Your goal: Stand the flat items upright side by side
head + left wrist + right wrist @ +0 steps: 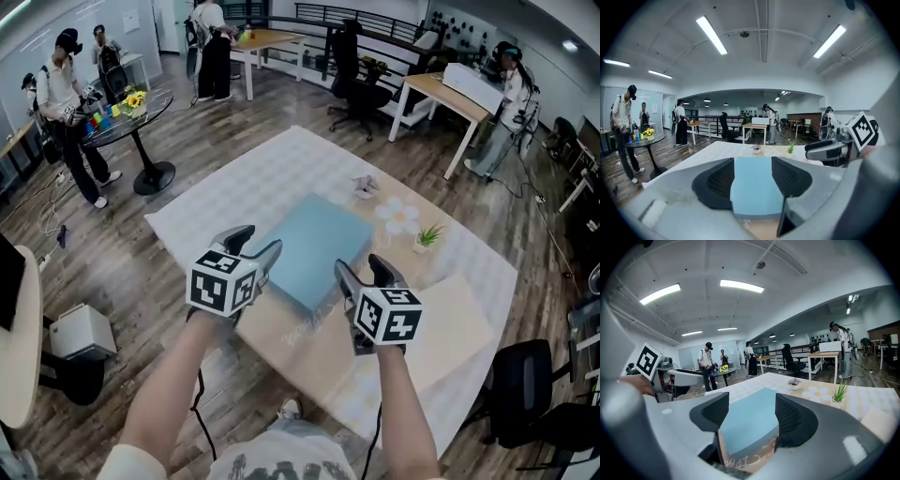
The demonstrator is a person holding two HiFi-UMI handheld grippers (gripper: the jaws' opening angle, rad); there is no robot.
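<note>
I held a two-jaw gripper in each hand over a table covered with a white checked cloth (234, 187). Each gripper carried a cube with black and white square markers.

A light blue flat item (314, 248) lay flat on the middle of the table. Under it lay a tan flat item (450, 323), also flat, which stuck out toward me and to my right. Handwritten marks showed on its near edge, too blurred to read. Neither item stood upright.

My left gripper (255, 244) hovered at the near left corner of the blue item. In the left gripper view its jaws stood spread apart, with the blue surface showing in the gap beyond them. The pads pressed on nothing.

My right gripper (364, 270) hovered at the near right edge of the blue item. In the right gripper view its jaws were also apart, framing the blue item and the tan edge below it. Nothing was pinched there. The two grippers were level with each other, with the near edge of the blue item between them.

Beyond the blue item stood a small pot (365, 187), a white flower-shaped piece (401, 216) and a little green plant (428, 236), all well apart from my grippers.

Around the table were a wooden floor, desks, black office chairs and several standing people. A round side table (141, 117) to the left held yellow flowers.
</note>
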